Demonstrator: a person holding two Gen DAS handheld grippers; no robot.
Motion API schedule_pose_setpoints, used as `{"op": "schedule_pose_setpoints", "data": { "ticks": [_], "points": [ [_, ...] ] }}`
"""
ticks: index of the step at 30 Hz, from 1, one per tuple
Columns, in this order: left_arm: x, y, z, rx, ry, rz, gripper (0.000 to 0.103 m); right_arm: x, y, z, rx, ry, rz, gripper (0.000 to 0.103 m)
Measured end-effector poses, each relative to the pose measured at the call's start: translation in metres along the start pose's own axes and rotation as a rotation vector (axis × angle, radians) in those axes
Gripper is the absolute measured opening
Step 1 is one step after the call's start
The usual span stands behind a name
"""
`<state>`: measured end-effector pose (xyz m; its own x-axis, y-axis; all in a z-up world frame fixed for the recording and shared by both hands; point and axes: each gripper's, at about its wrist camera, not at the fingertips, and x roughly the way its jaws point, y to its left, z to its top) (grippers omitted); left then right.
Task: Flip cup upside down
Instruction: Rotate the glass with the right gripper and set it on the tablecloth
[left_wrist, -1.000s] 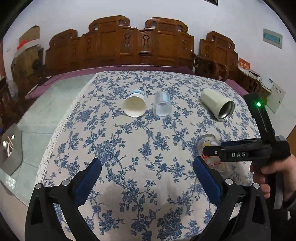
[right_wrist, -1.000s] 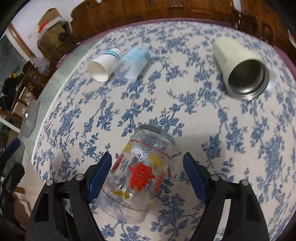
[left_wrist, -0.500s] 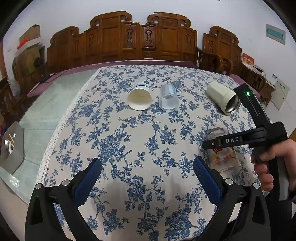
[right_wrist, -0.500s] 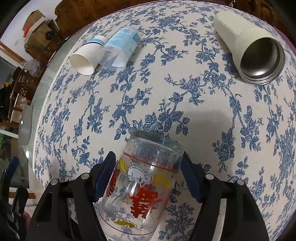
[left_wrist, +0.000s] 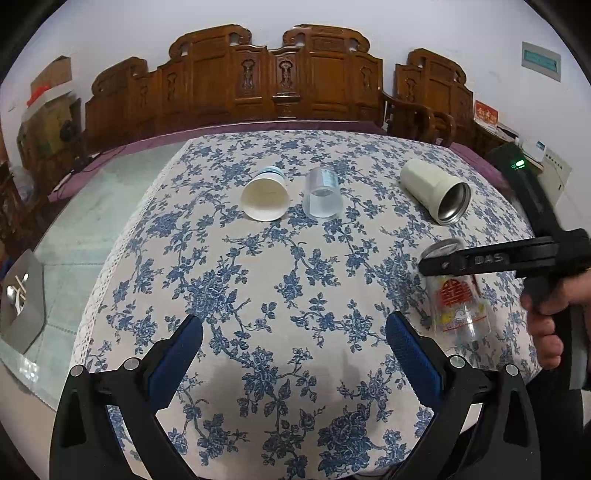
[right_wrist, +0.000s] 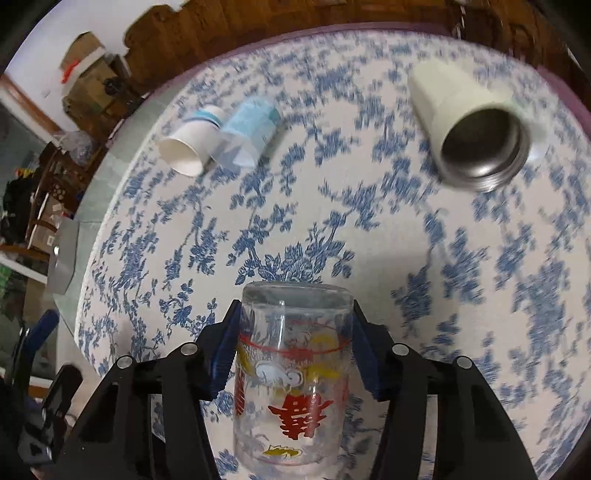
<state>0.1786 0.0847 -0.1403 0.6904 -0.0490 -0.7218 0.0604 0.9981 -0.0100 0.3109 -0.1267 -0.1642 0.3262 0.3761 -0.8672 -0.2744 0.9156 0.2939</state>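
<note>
Right tongs (right_wrist: 293, 328) clamped on the clear glass cup with red and yellow print (right_wrist: 291, 373), blue pads on both its sides, cup tilted at the worktop's right near edge. Left tongs (left_wrist: 293, 350) spread wide, holding nothing, above the blue-floral tablecloth (left_wrist: 280, 258). White paper cup (left_wrist: 265, 197), clear plastic cup (left_wrist: 322, 194) and cream steel-lined tumbler (left_wrist: 436, 190) lie on their sides further back.

Blur: far tablecloth (right_wrist: 461, 236) and steel-lined cup (right_wrist: 476, 147) smeared | Hidden: glass (left_wrist: 456, 295) partly behind right gripper (right_wrist: 293, 354)
</note>
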Motion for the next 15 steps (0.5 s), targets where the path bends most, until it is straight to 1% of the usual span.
{"op": "schedule_pose_setpoints", "data": {
  "ticks": [5, 8, 11, 15],
  "points": [
    [-0.003, -0.006, 0.0, 0.01, -0.002, -0.01, 0.095, -0.027, 0.006, -0.008, -0.099, -0.098, -0.037, 0.058],
    [-0.003, -0.008, 0.0, 0.016, -0.003, -0.014, 0.095, -0.032, 0.01, -0.009, -0.161, -0.146, -0.103, 0.058],
    [-0.004, -0.01, 0.0, 0.018, -0.004, -0.015, 0.095, -0.033, 0.012, -0.009, -0.208, -0.168, -0.131, 0.058],
    [-0.006, -0.011, 0.0, 0.018, -0.009, -0.012, 0.095, -0.026, 0.02, -0.007, -0.26, -0.172, -0.168, 0.058]
  ]
}}
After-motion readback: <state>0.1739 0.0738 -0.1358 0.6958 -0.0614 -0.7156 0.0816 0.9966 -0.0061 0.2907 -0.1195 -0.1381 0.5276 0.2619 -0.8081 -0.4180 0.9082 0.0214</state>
